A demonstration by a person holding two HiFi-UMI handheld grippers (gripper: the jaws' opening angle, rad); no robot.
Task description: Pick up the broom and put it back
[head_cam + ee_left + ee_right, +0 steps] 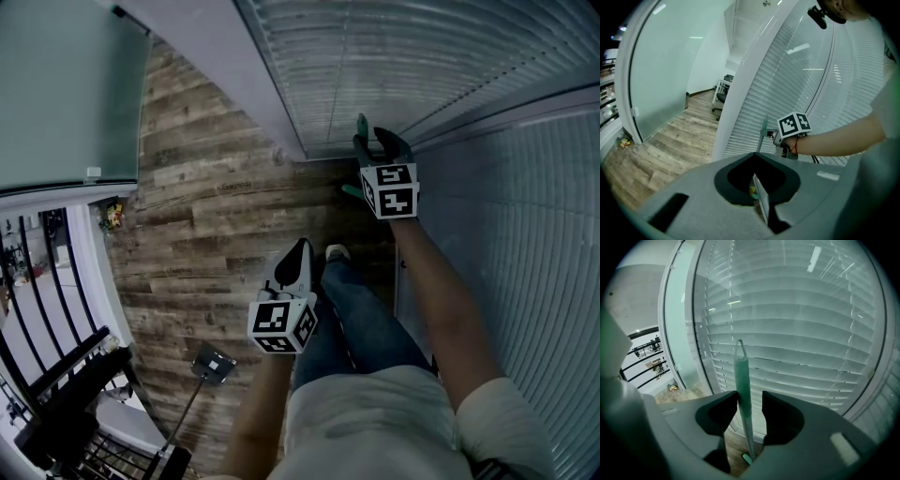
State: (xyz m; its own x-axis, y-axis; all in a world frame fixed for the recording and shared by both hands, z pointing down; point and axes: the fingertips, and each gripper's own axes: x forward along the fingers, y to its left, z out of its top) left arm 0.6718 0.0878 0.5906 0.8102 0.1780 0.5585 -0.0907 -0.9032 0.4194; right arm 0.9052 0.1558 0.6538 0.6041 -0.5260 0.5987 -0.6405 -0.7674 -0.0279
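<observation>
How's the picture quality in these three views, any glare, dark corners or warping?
Head view: strong wide-angle warp, the blinds look bowed and the wooden floor is dim. Left gripper view: black corners, ceiling-light reflections on the glass wall. Right gripper view: round black border, a light streak near the top, broom handle sharp.
</observation>
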